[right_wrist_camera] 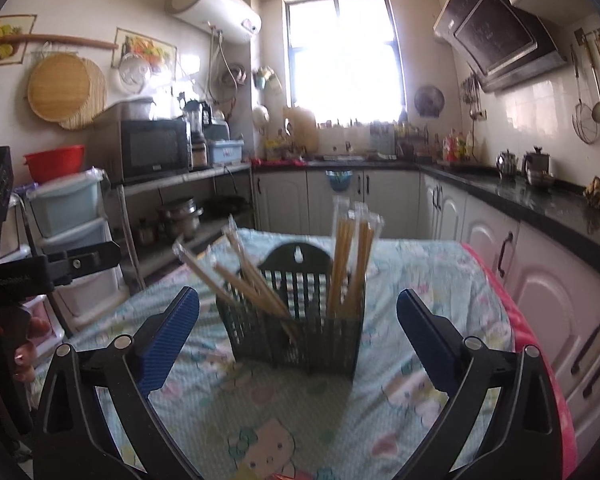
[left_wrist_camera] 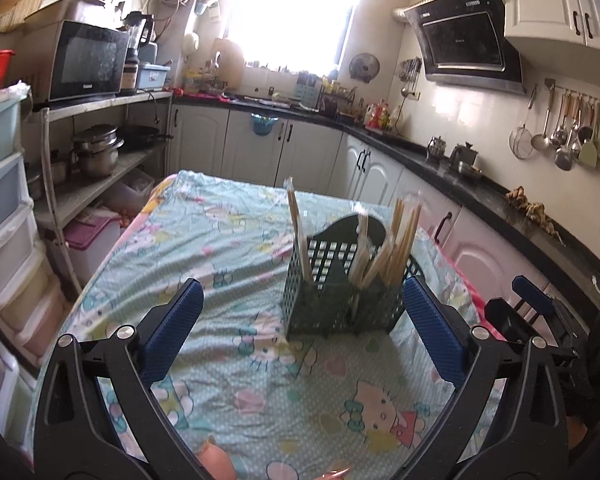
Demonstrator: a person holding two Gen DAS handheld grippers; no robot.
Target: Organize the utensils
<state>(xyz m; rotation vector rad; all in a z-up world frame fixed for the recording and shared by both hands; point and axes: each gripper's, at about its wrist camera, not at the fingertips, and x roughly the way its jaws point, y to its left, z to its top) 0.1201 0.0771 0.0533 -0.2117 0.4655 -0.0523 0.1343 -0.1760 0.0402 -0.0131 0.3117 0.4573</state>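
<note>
Each view looks forward along its own tongs, tilted slightly down over the table [left_wrist_camera: 228,240], toward the window [left_wrist_camera: 296,12]. The left wrist view sits left of the utensil basket [left_wrist_camera: 340,288], close to it; the right wrist view faces it squarely. Both share basket, table, window and counter [right_wrist_camera: 540,196].

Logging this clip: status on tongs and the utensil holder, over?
Left tongs open, empty. Right tongs open, empty. Green holder upright on the tablecloth, wrapped chopsticks standing in both compartments. Nothing in the way.
</note>
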